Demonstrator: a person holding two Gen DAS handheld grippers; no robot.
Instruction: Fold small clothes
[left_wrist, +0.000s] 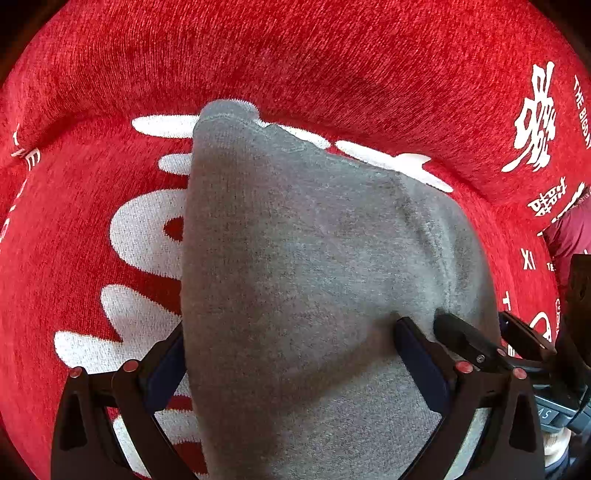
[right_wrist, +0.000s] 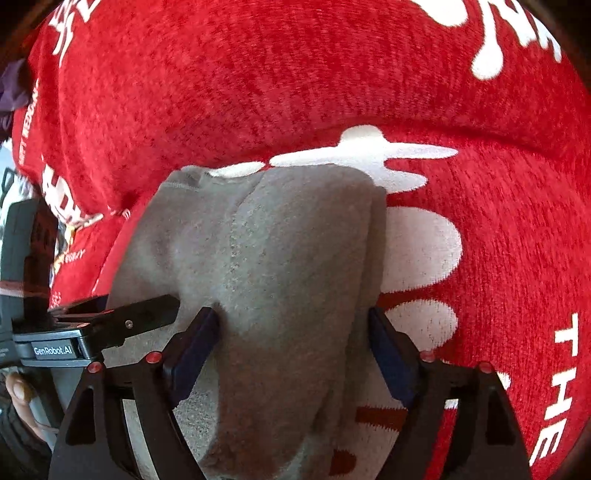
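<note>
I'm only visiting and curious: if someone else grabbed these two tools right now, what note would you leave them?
Left gripper: jaws set wide around the grey garment, pads at its sides; a firm pinch can't be confirmed.
Right gripper: the same, right beside the left one.
The grey garment lies bunched on the red blanket with white lettering.
Done: garment gathered between both tools.
Left: the fold looks unfinished; flatten and fold it neatly.

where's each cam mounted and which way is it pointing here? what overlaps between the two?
Left wrist: sits on the left gripper, looking along its fingers at the grey garment on the red blanket; the right gripper pokes in at right.
Right wrist: sits on the right gripper, facing the same grey garment; the left gripper enters at left.
Shared: garment, blanket, each other's gripper.
</note>
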